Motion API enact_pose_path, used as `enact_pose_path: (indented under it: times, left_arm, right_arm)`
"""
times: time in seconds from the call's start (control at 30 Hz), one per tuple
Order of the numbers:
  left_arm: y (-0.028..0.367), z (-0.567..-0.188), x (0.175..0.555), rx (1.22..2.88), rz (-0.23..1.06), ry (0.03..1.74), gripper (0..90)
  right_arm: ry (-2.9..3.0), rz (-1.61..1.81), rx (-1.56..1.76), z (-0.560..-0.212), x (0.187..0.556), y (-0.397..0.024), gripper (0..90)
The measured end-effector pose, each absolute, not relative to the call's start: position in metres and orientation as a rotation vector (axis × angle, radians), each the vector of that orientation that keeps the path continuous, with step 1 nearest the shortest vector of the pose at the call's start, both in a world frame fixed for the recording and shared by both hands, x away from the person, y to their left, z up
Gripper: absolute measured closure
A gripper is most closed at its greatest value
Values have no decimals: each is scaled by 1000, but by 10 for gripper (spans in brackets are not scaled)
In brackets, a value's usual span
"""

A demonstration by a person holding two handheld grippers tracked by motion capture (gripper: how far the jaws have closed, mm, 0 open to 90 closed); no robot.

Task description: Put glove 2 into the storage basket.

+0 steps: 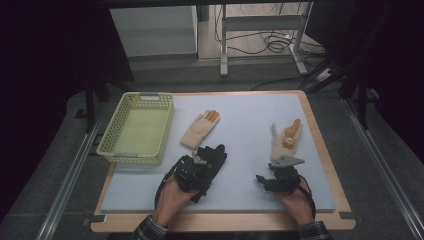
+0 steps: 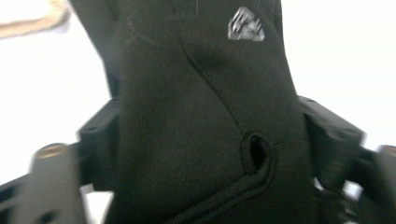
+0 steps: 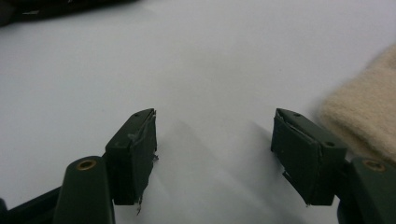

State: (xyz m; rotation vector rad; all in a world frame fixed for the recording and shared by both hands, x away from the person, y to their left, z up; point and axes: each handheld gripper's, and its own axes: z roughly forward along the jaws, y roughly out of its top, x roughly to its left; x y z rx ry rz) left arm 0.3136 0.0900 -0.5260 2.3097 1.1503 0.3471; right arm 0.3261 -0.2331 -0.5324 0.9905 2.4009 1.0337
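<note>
A black glove (image 1: pixel 214 154) lies on the pale mat, fingers pointing away from me. My left gripper (image 1: pixel 204 162) sits over its cuff end. In the left gripper view the black glove (image 2: pixel 201 116) fills the gap, and both jaws of the left gripper (image 2: pixel 208 137) press against its sides. A beige glove with orange fingertips (image 1: pixel 200 128) lies just beyond the black one. My right gripper (image 1: pixel 275 168) rests on the mat at the right, open, and the right gripper view shows nothing between the jaws of this gripper (image 3: pixel 215 135). A second beige glove (image 1: pixel 286 140) lies just ahead of it, its cuff (image 3: pixel 369 116) beside the right jaw.
A pale yellow mesh basket (image 1: pixel 169 125) stands at the back left of the mat (image 1: pixel 250 110), with nothing inside it. The wooden table edge (image 1: pixel 320 145) runs along the right. Table legs and cables stand on the floor beyond.
</note>
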Motion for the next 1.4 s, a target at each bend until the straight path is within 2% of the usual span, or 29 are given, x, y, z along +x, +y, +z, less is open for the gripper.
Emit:
enact_pose_path:
  times: [0.07,0.1,0.13,0.17,0.23,0.3,0.5,0.87,1.1,1.4]
  left_arm:
    - [93,-525,314,2307,355,1146,335]
    - [96,-524,313,2306,377,1140,479]
    - [96,-524,313,2306,377,1140,528]
    - [98,-524,313,2304,390,1135,528]
    - [101,-524,314,2300,397,1130,611]
    - [102,-523,314,2307,396,1121,639]
    - [108,-512,318,2276,334,1111,650]
    - [127,-455,336,2196,409,1135,641]
    - [161,-418,354,2157,491,1213,639]
    - [220,-405,381,2106,558,1381,631]
  right_arm:
    - [2401,1033,989,-532,326,-233,307]
    - [2401,1032,989,-532,326,-233,307]
    - [2401,1032,989,-532,326,-233,307]
    - [2401,1033,989,-532,326,-233,307]
    - [2401,1033,990,-532,326,-233,307]
    - [2400,1034,992,-532,326,-233,307]
    - [2401,1034,992,-532,326,-233,307]
    - [2402,1033,990,-532,326,-233,304]
    - [2402,1034,988,-532,326,-233,303]
    - [2400,1035,985,-533,326,-233,301]
